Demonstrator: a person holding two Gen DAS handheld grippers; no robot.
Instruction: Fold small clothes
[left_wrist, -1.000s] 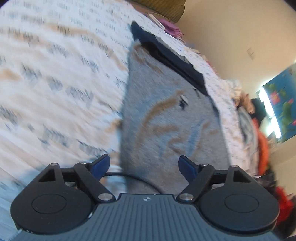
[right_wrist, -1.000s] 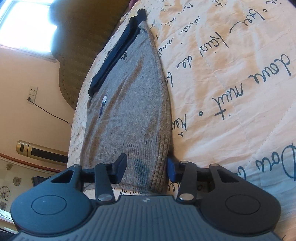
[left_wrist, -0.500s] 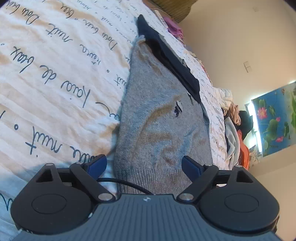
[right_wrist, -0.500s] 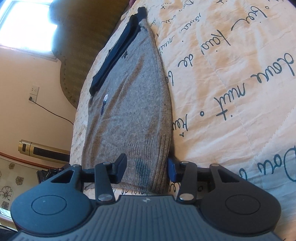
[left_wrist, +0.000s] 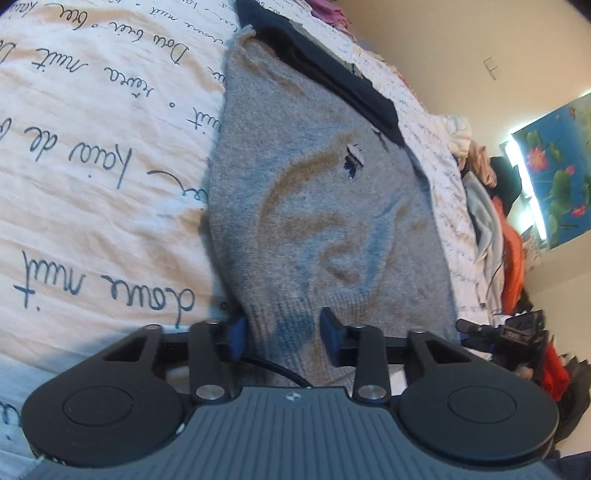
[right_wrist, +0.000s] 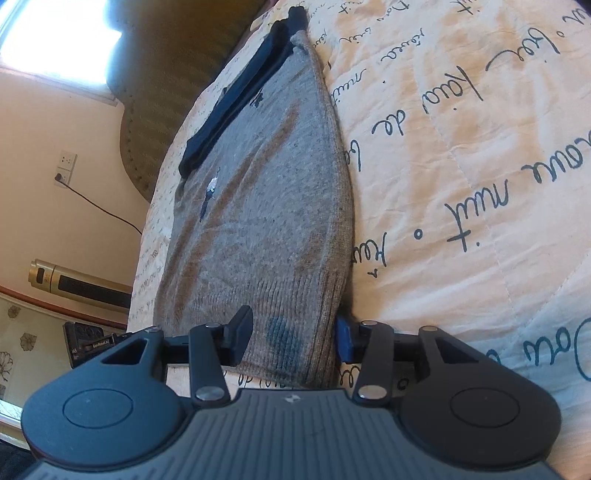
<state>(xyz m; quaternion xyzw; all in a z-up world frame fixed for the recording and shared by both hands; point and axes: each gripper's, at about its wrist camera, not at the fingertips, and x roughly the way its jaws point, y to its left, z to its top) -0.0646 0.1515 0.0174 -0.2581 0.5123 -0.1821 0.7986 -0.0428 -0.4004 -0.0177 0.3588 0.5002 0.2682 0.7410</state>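
A grey knit sweater (left_wrist: 317, 206) with a small dark emblem lies flat on a cream bedspread (left_wrist: 92, 166) printed with script. It also shows in the right wrist view (right_wrist: 266, 206). A dark navy garment (left_wrist: 332, 81) lies along its far edge. My left gripper (left_wrist: 282, 338) is partly closed around one corner of the ribbed hem, the fabric between its blue pads. My right gripper (right_wrist: 293, 338) stands the same way around the other hem corner. Both jaws keep a gap with the hem between them.
A pile of mixed clothes (left_wrist: 495, 221) lies at the bed's far side in the left wrist view. In the right wrist view a padded headboard (right_wrist: 177, 85), a wall socket with a cord (right_wrist: 66, 166) and a gold heater (right_wrist: 77, 284) stand beyond the bed's edge.
My left gripper has moved in onto the hem corner and its jaws have narrowed from wide open to around the fabric. The right gripper has stayed in place on the hem.
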